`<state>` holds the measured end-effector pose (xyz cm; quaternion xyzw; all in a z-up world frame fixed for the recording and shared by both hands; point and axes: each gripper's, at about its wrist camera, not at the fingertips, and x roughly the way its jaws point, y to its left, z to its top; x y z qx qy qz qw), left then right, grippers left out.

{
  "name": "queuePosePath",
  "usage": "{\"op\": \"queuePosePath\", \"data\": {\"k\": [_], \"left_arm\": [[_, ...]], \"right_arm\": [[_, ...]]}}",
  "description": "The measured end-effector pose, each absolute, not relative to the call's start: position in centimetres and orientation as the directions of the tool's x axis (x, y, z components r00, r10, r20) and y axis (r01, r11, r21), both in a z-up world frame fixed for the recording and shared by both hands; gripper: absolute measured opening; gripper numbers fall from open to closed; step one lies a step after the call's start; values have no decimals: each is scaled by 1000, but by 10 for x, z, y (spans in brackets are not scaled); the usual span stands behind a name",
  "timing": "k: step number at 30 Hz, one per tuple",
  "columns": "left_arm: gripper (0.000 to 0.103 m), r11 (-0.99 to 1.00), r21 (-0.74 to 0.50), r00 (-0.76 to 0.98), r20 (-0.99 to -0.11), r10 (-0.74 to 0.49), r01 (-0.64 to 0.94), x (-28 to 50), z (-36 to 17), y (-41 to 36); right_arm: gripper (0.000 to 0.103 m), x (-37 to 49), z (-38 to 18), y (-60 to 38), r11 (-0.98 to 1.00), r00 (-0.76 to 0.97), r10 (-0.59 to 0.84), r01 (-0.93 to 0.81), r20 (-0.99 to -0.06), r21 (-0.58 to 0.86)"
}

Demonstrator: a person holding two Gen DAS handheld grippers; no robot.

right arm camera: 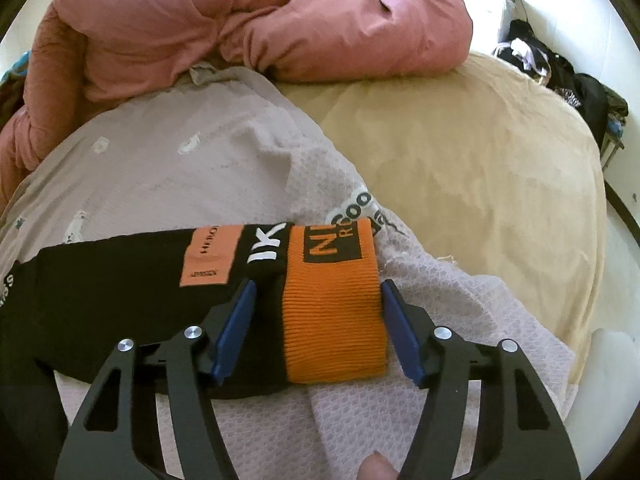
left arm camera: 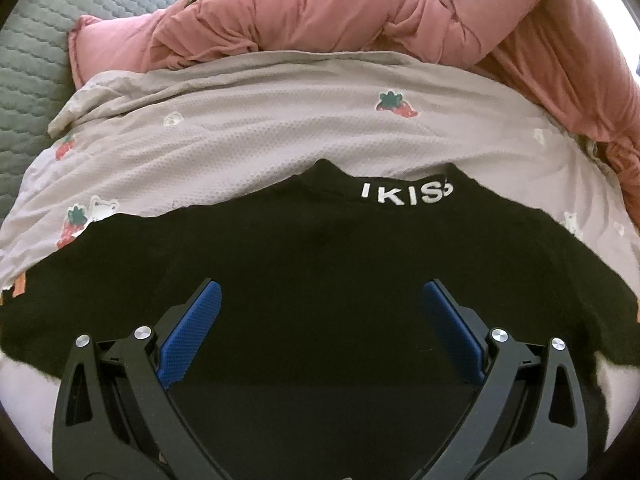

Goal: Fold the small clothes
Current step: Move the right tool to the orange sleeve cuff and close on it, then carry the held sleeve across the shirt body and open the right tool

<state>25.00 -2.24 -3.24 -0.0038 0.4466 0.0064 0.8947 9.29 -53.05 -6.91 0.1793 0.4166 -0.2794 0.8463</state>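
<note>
A small black garment [left arm camera: 320, 264] lies flat on the bed, its collar with white lettering [left arm camera: 406, 194] at the far side. My left gripper [left arm camera: 320, 292] hovers over its middle, blue pads wide apart, nothing between them. In the right wrist view a black sleeve [right arm camera: 120, 280] with an orange label [right arm camera: 208, 256] ends in a ribbed orange cuff [right arm camera: 332, 312]. My right gripper [right arm camera: 318, 286] straddles that cuff. One pad is over the black fabric and the other just beside the cuff's edge. The pads do not visibly press on it.
The garment rests on a grey sheet with strawberry prints [left arm camera: 260, 128]. A bunched pink quilt [left arm camera: 320, 12] fills the far side. A beige blanket [right arm camera: 460, 152] covers the bed to the right, with dark clutter [right arm camera: 560, 68] beyond its edge. A fingertip [right arm camera: 376, 468] shows at the bottom.
</note>
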Motion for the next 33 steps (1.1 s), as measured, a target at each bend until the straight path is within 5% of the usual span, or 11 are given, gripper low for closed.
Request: {"op": "queuePosePath", "data": {"k": [5,9,20,33], "left_arm": [[95,1000,-4,590,-807,3,-11,250,-42,-20],[95,1000,-14,587,-810,-6,-10,249,-44,-19],[94,999,-40,605,-796,-22,-16,243,-35,-10],[94,988,-133,629,-776,-56,-76,227,-21,37]], "right_arm": [[54,99,-81,-539,771,499,-283,627,-819,115],[20,101,-77,-535,797,540,-249,586,-804,147],[15,98,-14,-478,885,683,-241,446,-690,132],[15,158,45,-355,957,798,73,112,-598,267]]}}
